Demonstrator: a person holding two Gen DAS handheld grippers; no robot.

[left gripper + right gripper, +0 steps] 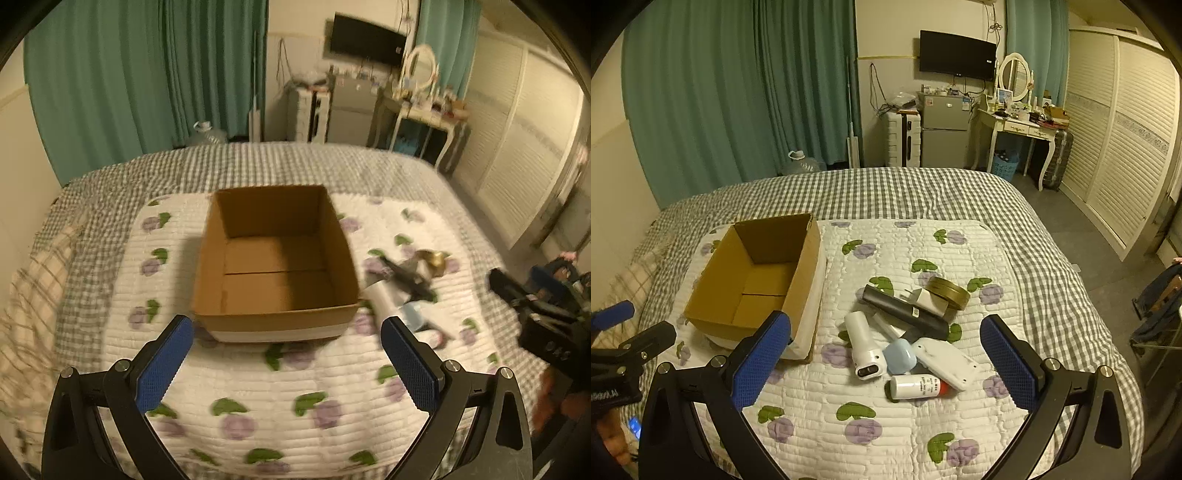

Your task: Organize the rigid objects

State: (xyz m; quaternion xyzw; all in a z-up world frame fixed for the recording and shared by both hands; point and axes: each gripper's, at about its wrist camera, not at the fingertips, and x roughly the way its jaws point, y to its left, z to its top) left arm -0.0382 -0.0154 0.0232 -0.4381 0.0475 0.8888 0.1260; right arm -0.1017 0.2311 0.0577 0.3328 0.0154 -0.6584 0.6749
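Empty brown cardboard box (753, 280) sits left on the quilt; the pile lies just right of it. Both claws, left gripper (286, 363) and right gripper (886, 363), gape wide, holding nothing. Best first pick: the white red-capped bottle (918, 386), nearest, gripped across its body.

Motion-blurred clutter (406, 288) beside the cardboard box (275, 258), items indistinguishable there.

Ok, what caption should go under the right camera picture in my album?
Open right gripper hovering over a pile of small objects beside an empty cardboard box on a flowered quilt.
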